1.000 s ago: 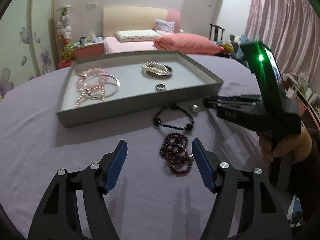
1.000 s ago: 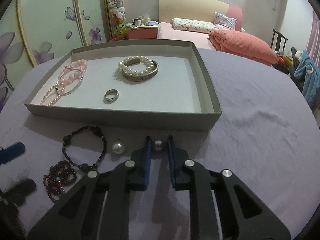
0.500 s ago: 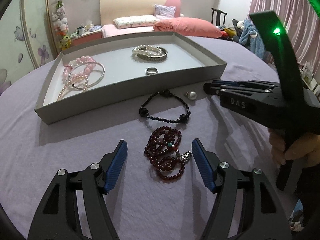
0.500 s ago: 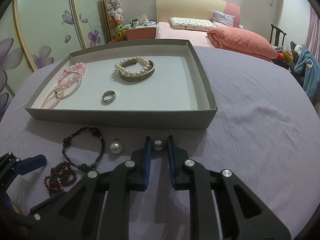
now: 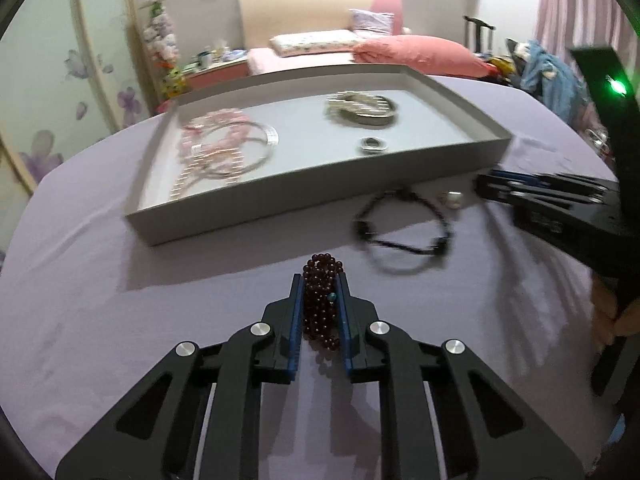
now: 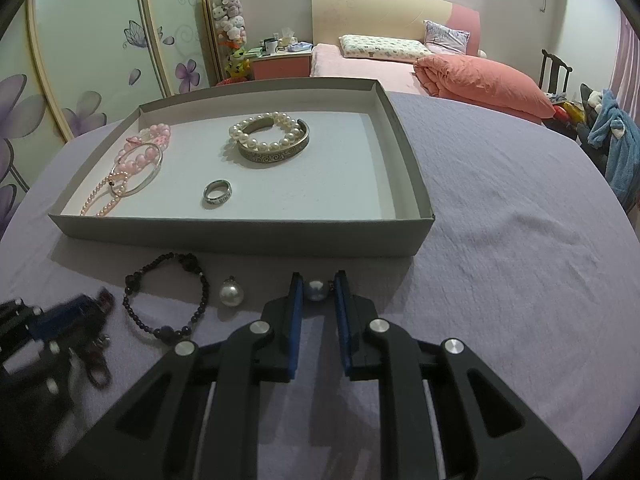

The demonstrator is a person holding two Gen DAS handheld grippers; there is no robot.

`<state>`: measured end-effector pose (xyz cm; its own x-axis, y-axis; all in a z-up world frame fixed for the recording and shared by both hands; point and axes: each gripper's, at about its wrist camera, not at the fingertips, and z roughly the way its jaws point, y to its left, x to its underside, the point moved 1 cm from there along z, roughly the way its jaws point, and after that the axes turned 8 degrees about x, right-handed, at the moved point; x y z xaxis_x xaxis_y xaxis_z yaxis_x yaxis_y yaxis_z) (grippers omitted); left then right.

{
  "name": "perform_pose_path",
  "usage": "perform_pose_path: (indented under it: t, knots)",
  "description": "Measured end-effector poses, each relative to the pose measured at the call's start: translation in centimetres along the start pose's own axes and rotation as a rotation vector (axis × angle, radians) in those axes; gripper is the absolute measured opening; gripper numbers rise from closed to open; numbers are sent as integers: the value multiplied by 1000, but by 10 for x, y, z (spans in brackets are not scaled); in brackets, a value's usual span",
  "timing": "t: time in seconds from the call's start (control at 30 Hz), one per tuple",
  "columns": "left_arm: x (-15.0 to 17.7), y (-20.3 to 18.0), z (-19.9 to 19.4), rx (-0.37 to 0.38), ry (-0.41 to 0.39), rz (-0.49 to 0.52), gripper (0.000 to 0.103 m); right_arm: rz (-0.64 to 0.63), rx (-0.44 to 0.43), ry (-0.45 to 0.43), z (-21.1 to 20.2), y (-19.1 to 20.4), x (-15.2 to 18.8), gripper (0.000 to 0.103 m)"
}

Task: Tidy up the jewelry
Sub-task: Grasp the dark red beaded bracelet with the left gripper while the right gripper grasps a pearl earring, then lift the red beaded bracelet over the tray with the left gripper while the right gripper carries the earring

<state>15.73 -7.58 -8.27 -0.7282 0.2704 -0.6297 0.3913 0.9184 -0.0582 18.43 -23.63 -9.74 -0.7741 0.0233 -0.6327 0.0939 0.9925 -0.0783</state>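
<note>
The left gripper has just squeezed together on the dark red bead bracelet lying on the purple cloth. The right gripper pinches 1 small grey pearl near the flat grey cardboard tray.

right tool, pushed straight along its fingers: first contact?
Likely the tray's near wall. The right tool is shut on a pearl, the wall sits just beyond on the cloth; depth is hard to judge.
</note>
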Motion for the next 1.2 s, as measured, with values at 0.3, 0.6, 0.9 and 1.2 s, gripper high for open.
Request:
perform_pose_path:
  t: [0.3,0.6,0.9,1.2]
  knots:
    - [1,46,-7,-62,-9,-106,17,-12,11,-2,-2,6,5,17]
    - [5,50,-10,-61,-9,-107,18,-8,6,-1,-2,7,5,17]
    - [2,45,-8,-59,-9,-110,19,-4,2,0,-2,7,5,17]
    - [0,45,-8,-57,-9,-113,19,-5,3,0,-2,7,5,17]
